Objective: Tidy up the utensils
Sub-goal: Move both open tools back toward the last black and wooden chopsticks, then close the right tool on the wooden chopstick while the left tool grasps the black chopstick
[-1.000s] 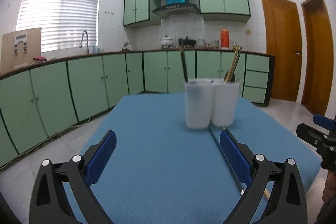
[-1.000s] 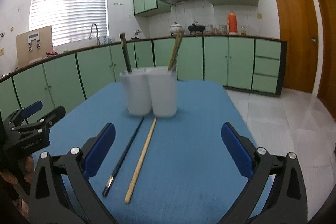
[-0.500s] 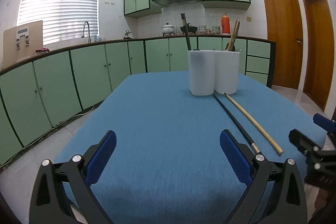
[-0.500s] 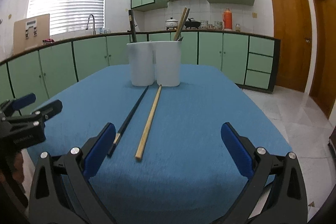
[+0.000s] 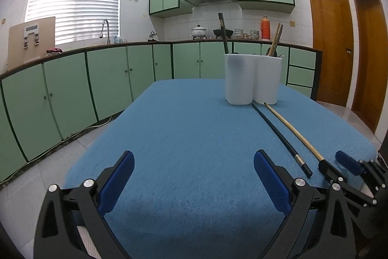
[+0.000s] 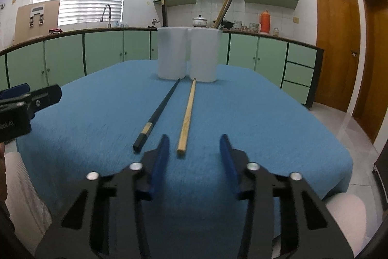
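A white two-cup holder [image 5: 252, 79] [image 6: 186, 57] stands at the far side of the blue table [image 5: 184, 137]. A black chopstick sticks up from its left cup and wooden ones from its right. In front of it a black chopstick [image 6: 160, 113] [image 5: 281, 137] and a wooden chopstick [image 6: 188, 113] [image 5: 293, 132] lie side by side. My right gripper [image 6: 194, 147] [image 5: 339, 165] is closing, with the wooden chopstick's near end between its blue pads, which are not pressing on it. My left gripper [image 5: 194, 162] [image 6: 29, 98] stands wide open over bare cloth at the near left, holding nothing.
The table's near edge runs just under both grippers. Green cabinets and a counter with a sink, pots and an orange flask [image 5: 264, 28] line the back wall. Wooden doors [image 5: 329, 52] stand at the right. A white-sleeved arm [image 6: 21, 186] shows at lower left.
Both grippers have sunk towards the table. The right gripper's jaws have narrowed from wide open and now flank the near end of the wooden chopstick. The left jaws stay wide.
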`<state>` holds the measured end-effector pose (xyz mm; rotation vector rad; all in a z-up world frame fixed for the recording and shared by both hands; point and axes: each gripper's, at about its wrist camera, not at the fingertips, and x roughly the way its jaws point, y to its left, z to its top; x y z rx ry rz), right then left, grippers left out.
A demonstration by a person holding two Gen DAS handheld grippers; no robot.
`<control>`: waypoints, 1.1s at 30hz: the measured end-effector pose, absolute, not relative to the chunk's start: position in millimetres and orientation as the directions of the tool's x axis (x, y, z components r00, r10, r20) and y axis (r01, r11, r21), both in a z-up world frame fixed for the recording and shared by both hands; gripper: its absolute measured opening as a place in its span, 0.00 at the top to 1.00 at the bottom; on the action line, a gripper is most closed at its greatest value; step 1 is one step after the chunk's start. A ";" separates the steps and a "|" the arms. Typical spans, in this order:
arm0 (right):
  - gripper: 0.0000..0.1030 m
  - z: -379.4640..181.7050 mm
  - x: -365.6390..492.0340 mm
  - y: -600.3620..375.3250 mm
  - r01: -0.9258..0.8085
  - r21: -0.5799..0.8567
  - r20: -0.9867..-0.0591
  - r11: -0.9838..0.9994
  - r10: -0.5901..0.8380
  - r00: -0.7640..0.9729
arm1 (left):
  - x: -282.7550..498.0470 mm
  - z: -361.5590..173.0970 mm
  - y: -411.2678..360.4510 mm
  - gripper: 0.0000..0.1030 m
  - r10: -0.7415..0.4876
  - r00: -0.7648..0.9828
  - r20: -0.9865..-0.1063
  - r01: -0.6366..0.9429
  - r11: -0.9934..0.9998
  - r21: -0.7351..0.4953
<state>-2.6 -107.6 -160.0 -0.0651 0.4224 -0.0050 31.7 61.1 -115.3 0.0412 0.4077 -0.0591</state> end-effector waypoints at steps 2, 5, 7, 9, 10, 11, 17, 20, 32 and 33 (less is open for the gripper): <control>0.74 -160.3 -3.7 -105.3 -0.007 -0.080 -0.401 0.997 -0.026 0.916 | 30.6 -116.1 62.0 0.06 -0.049 0.916 -0.397 0.065 0.998 0.026; 0.80 -162.2 -4.5 -103.0 -0.013 -0.080 -0.399 0.997 -0.020 0.917 | 29.1 -116.3 63.3 0.06 -0.053 0.916 -0.398 0.066 0.998 0.019; 0.82 -162.9 -4.0 -101.6 -0.010 -0.085 -0.396 0.996 -0.024 0.918 | 28.2 -116.7 62.6 0.06 -0.055 0.916 -0.398 0.067 0.998 0.018; 0.83 -163.7 -3.5 -102.2 -0.010 -0.077 -0.396 0.997 -0.022 0.918 | 27.9 -117.4 61.5 0.06 -0.058 0.915 -0.400 0.071 0.997 0.018; 0.85 -164.1 -2.6 -102.8 -0.010 -0.073 -0.395 0.997 -0.020 0.918 | 27.6 -117.6 61.0 0.06 -0.059 0.915 -0.400 0.072 0.997 0.018; 0.88 -164.8 -2.7 -102.5 -0.012 -0.072 -0.395 0.997 -0.017 0.919 | 27.4 -117.5 60.3 0.06 -0.060 0.914 -0.400 0.073 0.997 0.018; 0.94 -164.2 -4.5 -104.2 -0.010 -0.065 -0.394 0.998 -0.017 0.919 | 26.5 -116.6 57.4 0.06 -0.067 0.914 -0.400 0.080 0.997 0.016; 0.94 -162.6 -6.1 -108.6 0.003 -0.053 -0.395 0.999 -0.024 0.919 | 25.2 -116.9 54.7 0.06 -0.073 0.912 -0.403 0.085 0.996 0.012; 0.94 -153.7 -27.8 -158.8 0.147 0.000 -0.380 0.989 -0.136 0.915 | 28.0 -117.6 11.2 0.06 -0.162 0.888 -0.431 0.165 0.986 -0.030; 0.94 -153.7 -28.8 -162.8 0.153 0.005 -0.381 0.988 -0.140 0.914 | 29.2 -119.0 4.8 0.07 -0.172 0.883 -0.437 0.175 0.984 -0.034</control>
